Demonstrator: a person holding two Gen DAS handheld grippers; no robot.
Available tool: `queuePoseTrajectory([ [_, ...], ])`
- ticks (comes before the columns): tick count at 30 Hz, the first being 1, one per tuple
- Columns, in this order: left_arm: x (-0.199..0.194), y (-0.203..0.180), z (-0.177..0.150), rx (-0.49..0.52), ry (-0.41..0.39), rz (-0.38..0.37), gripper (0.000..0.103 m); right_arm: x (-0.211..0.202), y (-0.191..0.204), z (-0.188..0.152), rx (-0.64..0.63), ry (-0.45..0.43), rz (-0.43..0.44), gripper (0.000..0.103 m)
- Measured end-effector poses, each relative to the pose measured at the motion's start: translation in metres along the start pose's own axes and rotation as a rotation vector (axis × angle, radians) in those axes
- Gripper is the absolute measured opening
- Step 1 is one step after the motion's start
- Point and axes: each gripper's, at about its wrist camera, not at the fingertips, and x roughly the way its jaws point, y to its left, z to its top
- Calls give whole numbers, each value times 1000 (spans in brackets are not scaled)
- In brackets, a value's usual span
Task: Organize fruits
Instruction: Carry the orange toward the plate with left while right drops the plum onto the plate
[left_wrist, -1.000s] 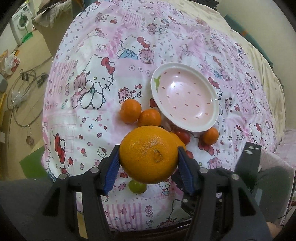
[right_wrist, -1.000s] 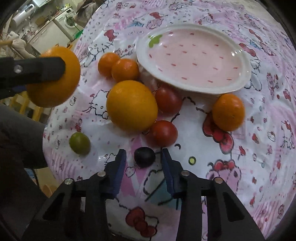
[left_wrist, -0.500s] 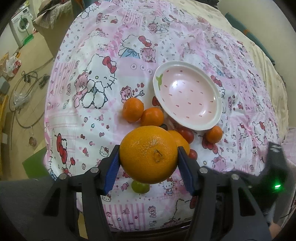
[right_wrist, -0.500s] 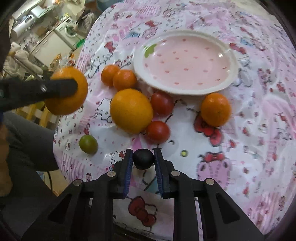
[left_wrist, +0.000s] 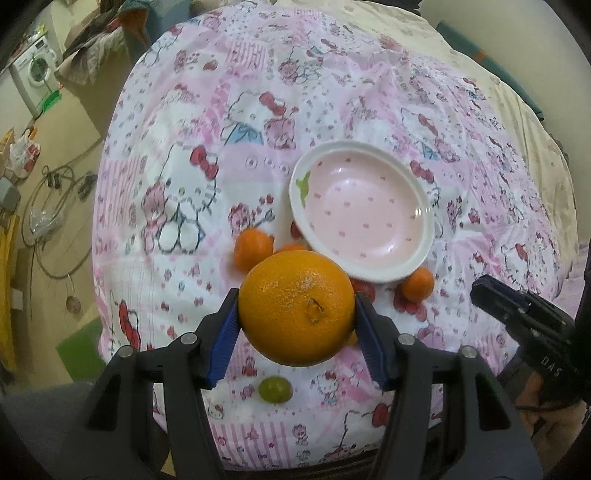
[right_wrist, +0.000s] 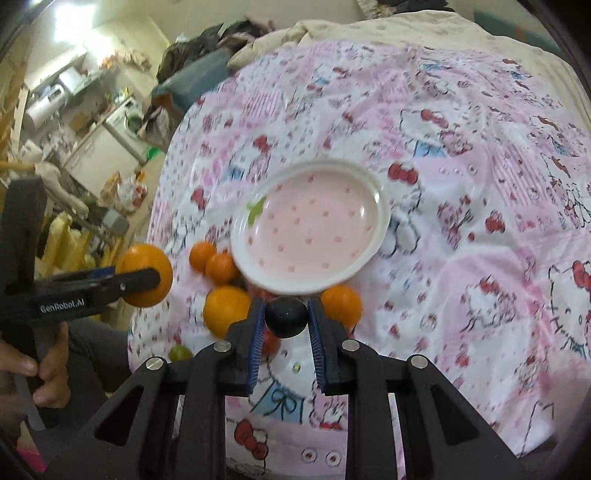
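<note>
Left wrist view: left gripper (left_wrist: 295, 325) jaws clenched on a large orange (left_wrist: 296, 307), held up off the bed over the near fruit cluster; pink plate (left_wrist: 410, 266) lies just beyond, nothing in it; small mandarin (left_wrist: 253, 246) and a second one half hidden behind the orange sit at the plate's left rim; another mandarin (left_wrist: 417, 283) at its near right rim; green fruit (left_wrist: 275, 390) alone near the bed edge, below the jaws; right gripper's body visible at far right, its jaws not readable from here.

Right wrist view: right gripper (right_wrist: 286, 325) jaws grasping a small dark round fruit (right_wrist: 285, 316), lifted clear of the patterned bedspread (right_wrist: 461, 221), near side of the plate; second large orange (right_wrist: 226, 310) on the bedspread just left of the jaws; red tomatoes mostly hidden behind the fingers; view slightly blurred.

Progress, my read: early stage; plate holds no fruit; two pieces in hand, neither placed; left to do: set both on the plate, then the second orange, three mandarins, tomatoes, green fruit.
</note>
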Motion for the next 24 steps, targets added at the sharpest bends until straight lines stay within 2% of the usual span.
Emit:
queuePoseTrajectory([
  [10,5,-21,53,74,-42,17,55,-1,-22,51,-17,-77,-8,25],
  [15,20,-29,74,99,-39,29,55,16,-32,73,-23,-73,-16,25],
  [24,57,-21,94,54,-1,19,55,58,-40,103,-54,-32,-1,25],
])
